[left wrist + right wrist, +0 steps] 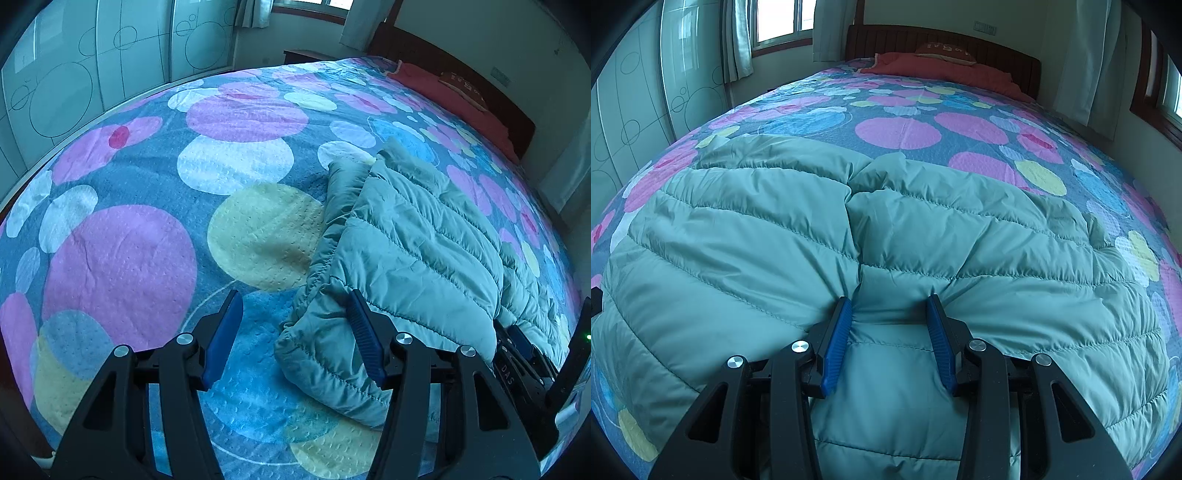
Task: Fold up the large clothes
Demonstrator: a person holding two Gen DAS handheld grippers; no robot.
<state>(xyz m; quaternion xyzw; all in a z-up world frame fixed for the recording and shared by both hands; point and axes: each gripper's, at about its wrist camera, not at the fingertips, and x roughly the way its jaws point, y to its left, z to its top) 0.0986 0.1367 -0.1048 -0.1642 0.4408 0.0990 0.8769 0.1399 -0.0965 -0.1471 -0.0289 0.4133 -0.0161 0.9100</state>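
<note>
While pinching a puffy fold, right gripper (890, 306) clamped on pale-green quilted down jacket (871, 240); left gripper (295, 306) spread, holding nothing, beside its hem. Soft, light, slippery: best seized at stitched edges. Lying across polka-dot bedspread (897, 133).

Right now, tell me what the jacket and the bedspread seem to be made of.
Jacket: looks like smooth, faintly shiny synthetic shell over soft padding, judging by its stitched puffy channels. Bedspread: seems a matte woven fabric, judging by its dimpled, embossed texture; the fibre itself cannot be told.
</note>
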